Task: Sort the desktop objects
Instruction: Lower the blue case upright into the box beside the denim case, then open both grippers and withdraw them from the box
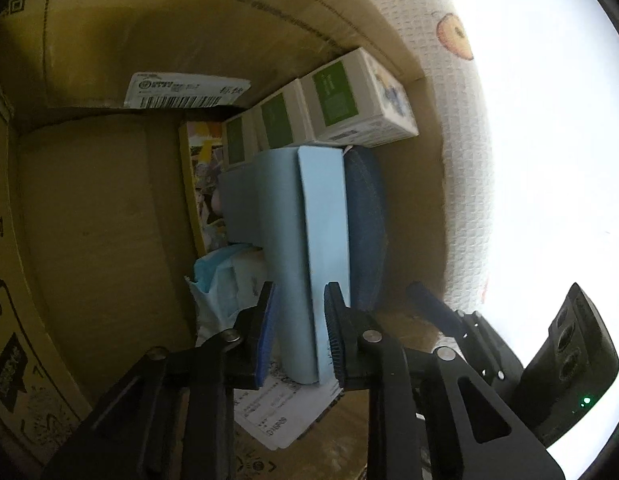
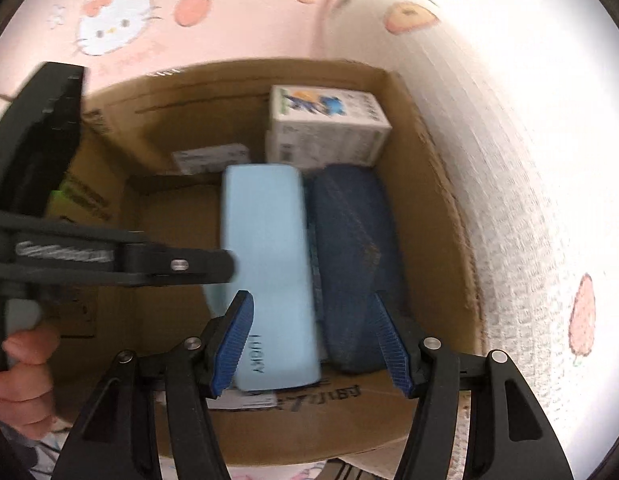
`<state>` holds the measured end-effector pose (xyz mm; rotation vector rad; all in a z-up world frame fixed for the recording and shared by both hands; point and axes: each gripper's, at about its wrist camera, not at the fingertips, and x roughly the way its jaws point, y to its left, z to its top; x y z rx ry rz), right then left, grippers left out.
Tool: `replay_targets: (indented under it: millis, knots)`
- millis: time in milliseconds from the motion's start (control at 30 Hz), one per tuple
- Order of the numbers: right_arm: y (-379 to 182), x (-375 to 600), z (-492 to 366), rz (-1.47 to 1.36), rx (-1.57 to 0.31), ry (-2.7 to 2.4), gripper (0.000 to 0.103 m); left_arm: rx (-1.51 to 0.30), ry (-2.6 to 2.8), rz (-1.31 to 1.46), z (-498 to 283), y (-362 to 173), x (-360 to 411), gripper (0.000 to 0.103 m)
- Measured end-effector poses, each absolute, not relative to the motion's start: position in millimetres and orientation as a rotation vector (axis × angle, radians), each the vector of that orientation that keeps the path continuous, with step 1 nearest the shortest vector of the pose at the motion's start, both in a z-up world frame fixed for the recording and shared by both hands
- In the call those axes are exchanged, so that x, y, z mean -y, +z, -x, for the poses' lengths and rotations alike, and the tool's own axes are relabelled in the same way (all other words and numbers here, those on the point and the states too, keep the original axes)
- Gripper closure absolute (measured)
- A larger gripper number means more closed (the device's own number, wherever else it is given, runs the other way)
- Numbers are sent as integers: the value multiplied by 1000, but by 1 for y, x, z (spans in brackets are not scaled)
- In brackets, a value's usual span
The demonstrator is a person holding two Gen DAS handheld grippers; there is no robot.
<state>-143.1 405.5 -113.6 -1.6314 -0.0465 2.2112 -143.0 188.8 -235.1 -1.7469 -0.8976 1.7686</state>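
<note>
Blue-padded jaws of the left gripper (image 1: pixel 301 334) sit closest to the lens, straddling the near end of the light blue case (image 1: pixel 321 208). Both pads are right at its sides, but whether they're actually squeezing yet can't be told from here. The right gripper (image 2: pixel 313 348) hangs over the box with its jaws wide apart and nothing in them.

Judging by the setup, the step is seating that case in the cardboard box (image 1: pixel 89 200). Best bet for the person is to keep it square and snug against the dark blue case (image 1: pixel 365 216) at 3 o'clock of it. Then they can let go cleanly without dragging it sideways onto the loose stuff at 9 o'clock.

Contents of the box:
- The 2 cases sit side by side, touching.
- 3 white-and-green cartons (image 1: pixel 337 96) line the far wall at 12 o'clock.
- A colourful printed booklet (image 1: pixel 201 184) stands at 10 o'clock.
- A crinkly pale blue packet (image 1: pixel 221 280) is at 8 o'clock.
- A paper slip (image 1: pixel 269 412) lies under the case's near end at 6 o'clock.

The rest of the floor, toward 9 o'clock, is bare cardboard.
</note>
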Motion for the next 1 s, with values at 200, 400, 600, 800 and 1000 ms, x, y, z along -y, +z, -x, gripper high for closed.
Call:
replay_targets:
  millis: [200, 400, 600, 800, 1000]
  knots:
    - [-125, -417, 142, 1657, 125, 2125, 44, 891, 1712, 1750, 146, -238, -196, 83]
    - [-127, -418, 136, 1667, 117, 2116, 44, 792, 1761, 1751, 146, -231, -203, 83]
    - [-123, -418, 132, 1657, 81, 2122, 44, 742, 1828, 1695, 141, -211, -202, 80]
    - [-103, -407, 123, 1598, 9, 2172, 44, 549, 1996, 1550, 131, -165, -188, 50]
    - [-82, -386, 117, 1557, -41, 2218, 39, 321, 2174, 1437, 113, -120, -162, 44]
